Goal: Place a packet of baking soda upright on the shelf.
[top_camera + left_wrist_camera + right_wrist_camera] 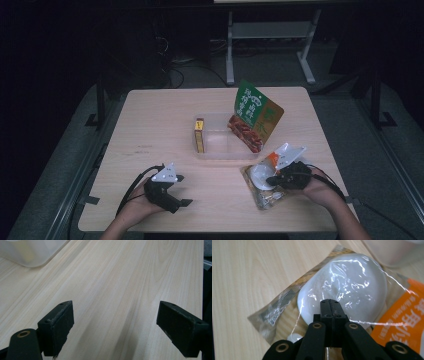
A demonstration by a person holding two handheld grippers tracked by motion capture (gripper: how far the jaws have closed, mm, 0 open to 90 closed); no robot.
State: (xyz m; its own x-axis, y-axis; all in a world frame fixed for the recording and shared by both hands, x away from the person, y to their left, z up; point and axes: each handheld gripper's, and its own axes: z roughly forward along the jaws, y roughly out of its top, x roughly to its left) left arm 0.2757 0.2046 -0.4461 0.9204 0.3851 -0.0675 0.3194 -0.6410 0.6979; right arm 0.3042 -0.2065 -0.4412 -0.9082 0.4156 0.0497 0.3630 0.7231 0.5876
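One pale wooden table (150, 130); dark room beyond.

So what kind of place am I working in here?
Probably a lab or test workspace: a lone wooden table in a dark room, loose cables on the floor behind it, and a metal frame stand beyond.

A lab or test room is suggested: a pale square wooden desk (165, 115) is set on grey carpet, with black cables and a white metal stand (270, 45) seen behind the desk in darkness.
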